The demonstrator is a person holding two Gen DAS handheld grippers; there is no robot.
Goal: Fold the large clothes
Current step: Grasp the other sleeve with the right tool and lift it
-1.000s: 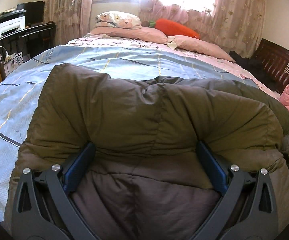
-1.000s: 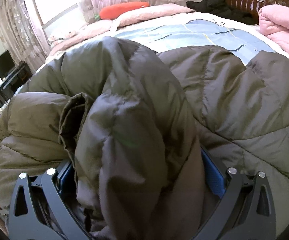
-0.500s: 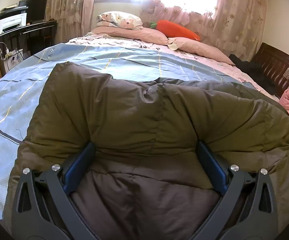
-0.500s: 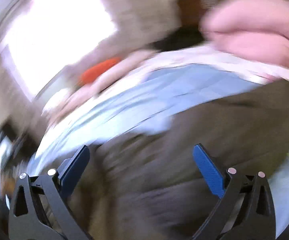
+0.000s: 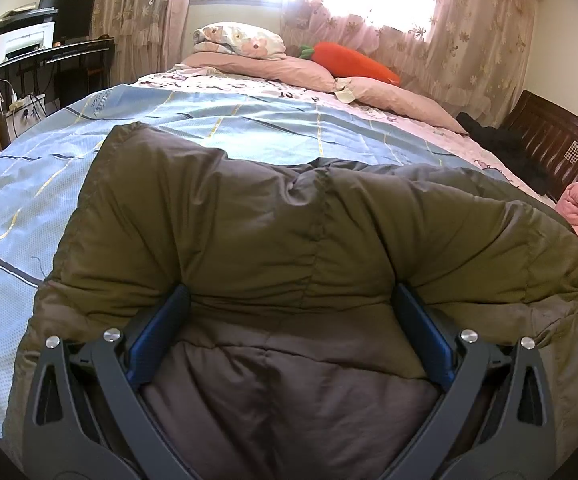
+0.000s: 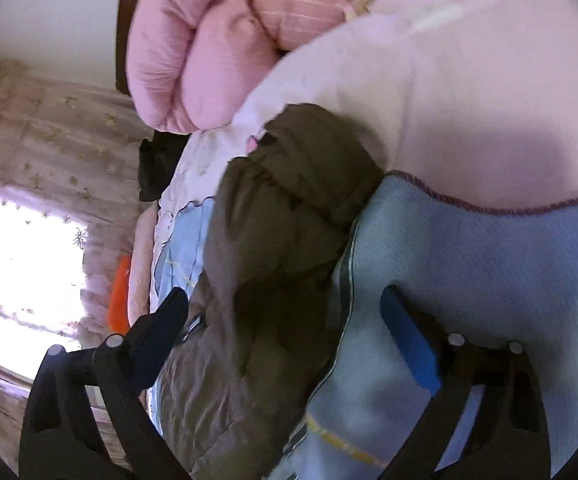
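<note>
Olive quilted down jacket [image 5: 289,240], one item, bulky, lying on the bed [image 5: 209,120] over a blue plaid cover. Left gripper [image 5: 289,320]: jaws set wide with the jacket's puffed near edge bulging between them; whether they truly pinch it cannot be told. Right gripper [image 6: 285,320]: released, empty, rolled sideways; a sleeve or end of the jacket [image 6: 289,200] runs lengthwise away from it, just ahead and slightly left of its centre. Right gripper judged nearer that loose end. Beyond: pink folded quilt [image 6: 209,40]; pillows [image 5: 249,64]; carrot plush [image 5: 353,60]
</note>
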